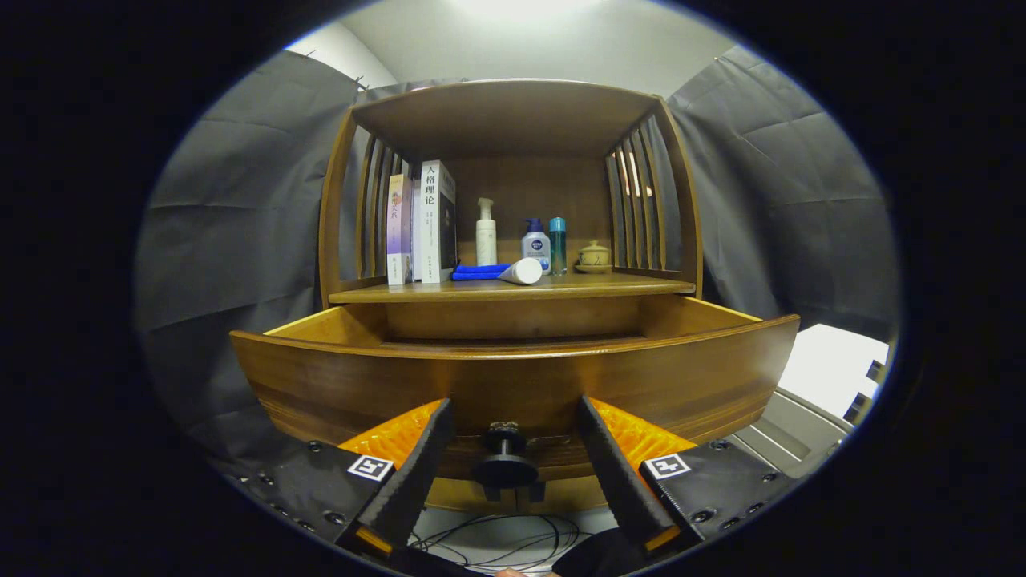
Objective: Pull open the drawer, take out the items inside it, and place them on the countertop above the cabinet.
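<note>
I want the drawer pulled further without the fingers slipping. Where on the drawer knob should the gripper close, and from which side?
Close on the narrow stem of the drawer knob, behind its wider round cap, coming straight at the drawer front. The cap would likely catch the fingers on the pull. The gripper is open, its fingers either side of the knob, apart from it.

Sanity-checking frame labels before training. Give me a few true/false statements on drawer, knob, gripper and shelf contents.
1. The drawer is pulled out from the cabinet. True.
2. The gripper is shut on the knob. False: the fingers stand open, one on each side of the knob, clear of it.
3. Books stand upright at one end of the countertop. True.
4. A white tube stands upright among the bottles. False: it lies on its side, beside a blue cloth.
5. The drawer's contents are plainly visible. False: its front panel hides the inside.
</note>
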